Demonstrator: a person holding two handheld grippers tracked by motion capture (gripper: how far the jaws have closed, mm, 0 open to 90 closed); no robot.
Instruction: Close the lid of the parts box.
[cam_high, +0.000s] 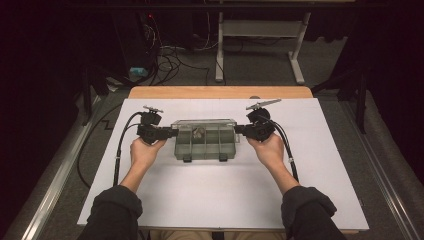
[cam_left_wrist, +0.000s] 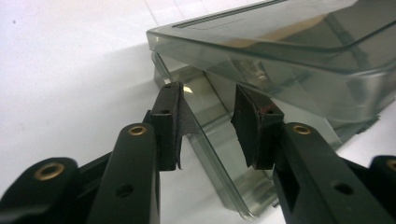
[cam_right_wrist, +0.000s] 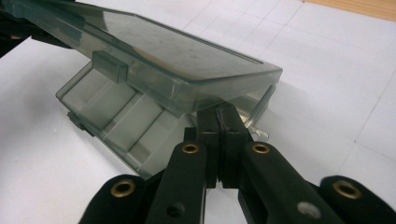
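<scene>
A smoky translucent compartment box (cam_high: 205, 145) sits mid-table on the white mat (cam_high: 220, 195), its lid (cam_high: 203, 123) raised partway. A small brownish item (cam_high: 198, 132) lies in a back compartment. My left gripper (cam_high: 172, 133) is at the box's left end. In the left gripper view it (cam_left_wrist: 208, 107) is open, and the box's end wall (cam_left_wrist: 212, 144) runs between its jaws under the lifted lid (cam_left_wrist: 280, 32). My right gripper (cam_high: 239, 130) is at the right end. In the right gripper view it (cam_right_wrist: 223, 112) is shut, tips tucked beneath the lid's (cam_right_wrist: 177, 56) edge over the base (cam_right_wrist: 121, 116).
A strip of wooden tabletop (cam_high: 220, 92) shows behind the mat. Beyond it, a white desk frame (cam_high: 260, 35) and loose cables (cam_high: 170, 60) are on the dark floor. Each gripper's cable (cam_high: 120, 150) trails back along the forearms.
</scene>
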